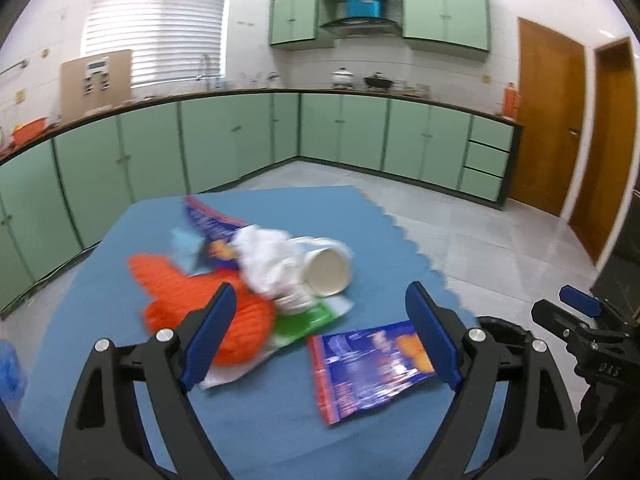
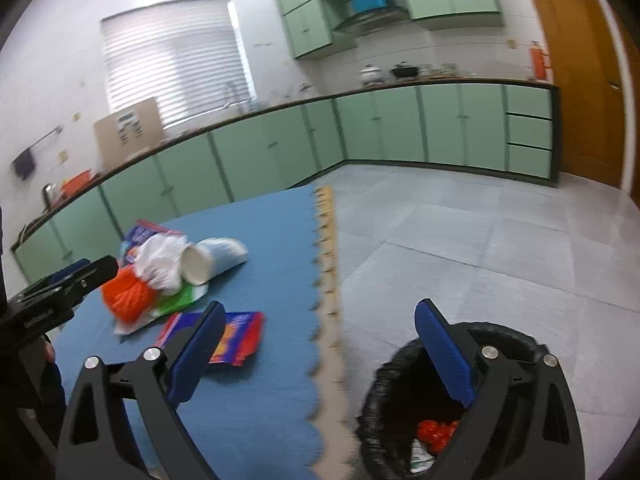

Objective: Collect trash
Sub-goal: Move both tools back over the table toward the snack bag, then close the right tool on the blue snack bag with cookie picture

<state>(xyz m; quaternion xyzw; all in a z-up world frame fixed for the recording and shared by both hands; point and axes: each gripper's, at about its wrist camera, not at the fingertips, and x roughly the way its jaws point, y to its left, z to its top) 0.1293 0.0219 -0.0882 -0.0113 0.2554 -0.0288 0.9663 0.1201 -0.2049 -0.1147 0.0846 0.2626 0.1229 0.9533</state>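
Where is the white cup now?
The cup lies on its side on the blue mat, in the trash pile, touching the white bag, mouth towards the left-wrist camera.

Blue mat (image 1: 120, 360): bare at 6 o'clock, just ahead of left gripper (image 1: 320, 336), jaws wide, nothing between. Trash heap (image 1: 256, 276) blocks 11–12 o'clock; blue wrapper (image 1: 368, 368) lies at 1 o'clock. Black-lined bin (image 2: 384, 400) at 5 o'clock in right-wrist view, mouth unobstructed; grey floor (image 2: 480, 248) beyond clear.
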